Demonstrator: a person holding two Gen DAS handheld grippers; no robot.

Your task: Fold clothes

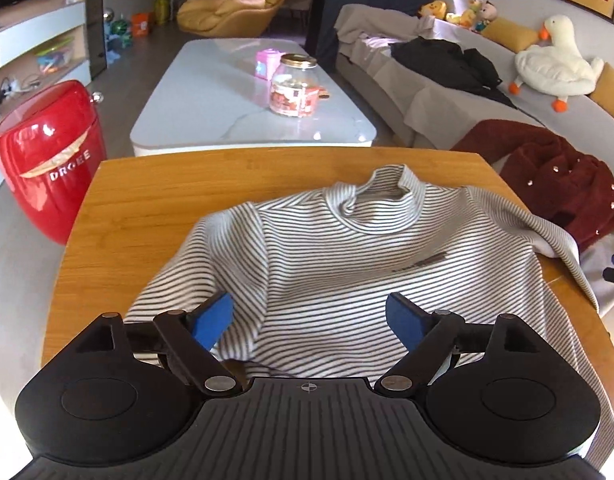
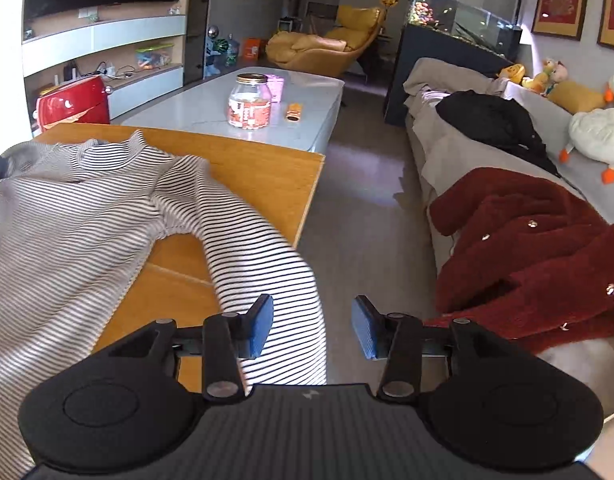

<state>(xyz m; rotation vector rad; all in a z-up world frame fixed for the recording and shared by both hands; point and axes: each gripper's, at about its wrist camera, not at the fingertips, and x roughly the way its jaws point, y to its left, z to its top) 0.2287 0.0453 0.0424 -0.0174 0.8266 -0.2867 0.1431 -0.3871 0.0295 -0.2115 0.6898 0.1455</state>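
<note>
Item: striped top flat on wooden table, sleeve overhanging; our left gripper and right gripper both gape empty, so we pinch the sleeve squarely before folding inward

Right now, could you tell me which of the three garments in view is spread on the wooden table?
The grey-and-white striped high-neck top lies on the wooden table. The dark red fleece jacket and the black garment lie on the grey sofa.

Two matching units: left gripper and right gripper, black ribbed housings, round side discs, silver pivot screws, blue finger pads.
</note>
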